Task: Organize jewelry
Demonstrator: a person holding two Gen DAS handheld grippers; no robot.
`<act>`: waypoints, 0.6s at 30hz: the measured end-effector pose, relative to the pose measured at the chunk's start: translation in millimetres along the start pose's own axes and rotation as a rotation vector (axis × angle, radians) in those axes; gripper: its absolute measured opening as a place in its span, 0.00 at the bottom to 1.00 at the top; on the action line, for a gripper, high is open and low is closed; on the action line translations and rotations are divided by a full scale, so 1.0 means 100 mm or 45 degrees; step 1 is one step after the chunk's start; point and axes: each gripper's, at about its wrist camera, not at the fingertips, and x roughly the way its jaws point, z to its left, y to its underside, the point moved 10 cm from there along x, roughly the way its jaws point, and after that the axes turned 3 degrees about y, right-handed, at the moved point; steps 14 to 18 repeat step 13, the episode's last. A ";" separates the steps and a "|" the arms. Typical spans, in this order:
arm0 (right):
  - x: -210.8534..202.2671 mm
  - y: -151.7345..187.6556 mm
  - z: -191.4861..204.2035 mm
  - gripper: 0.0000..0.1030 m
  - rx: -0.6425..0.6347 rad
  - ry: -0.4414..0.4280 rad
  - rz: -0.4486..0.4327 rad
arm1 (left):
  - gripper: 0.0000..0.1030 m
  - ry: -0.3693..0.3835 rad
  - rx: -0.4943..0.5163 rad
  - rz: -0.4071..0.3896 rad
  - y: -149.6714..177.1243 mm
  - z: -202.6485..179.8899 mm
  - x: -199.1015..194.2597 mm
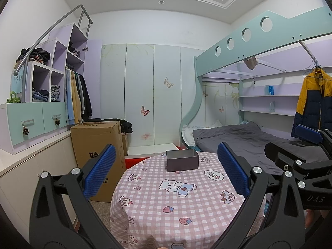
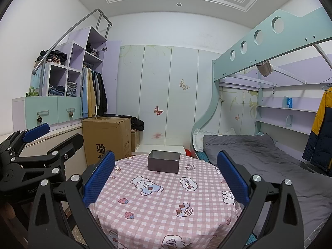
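A dark grey open box [image 1: 182, 162] stands at the far side of a round table with a pink checked cloth [image 1: 157, 203]; it also shows in the right wrist view [image 2: 163, 161], on the same cloth [image 2: 166, 203]. I see no jewelry on the cloth, and the box's inside is hidden. My left gripper [image 1: 166, 172] is open and empty, held above the near part of the table. My right gripper [image 2: 166, 172] is open and empty too, beside the left one. Each gripper shows at the edge of the other's view.
A tall cardboard box [image 1: 99, 155] stands on the floor left of the table. A bed with a grey cover [image 1: 259, 143] lies to the right under a bunk frame. Shelves, drawers and hanging clothes [image 1: 76, 97] line the left wall. A yellow and navy jacket [image 1: 313, 103] hangs at the right.
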 end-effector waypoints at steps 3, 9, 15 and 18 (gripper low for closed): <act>0.00 0.03 0.01 0.92 0.001 0.000 0.006 | 0.94 -0.001 -0.002 0.005 0.01 0.02 0.03; 0.05 0.08 0.02 0.92 0.003 0.006 0.019 | 0.94 -0.003 -0.007 0.028 0.05 0.02 0.16; 0.19 0.15 0.02 0.92 0.008 0.016 0.052 | 0.94 -0.007 -0.004 0.068 0.14 0.01 0.31; 0.19 0.15 0.02 0.92 0.008 0.016 0.052 | 0.94 -0.007 -0.004 0.068 0.14 0.01 0.31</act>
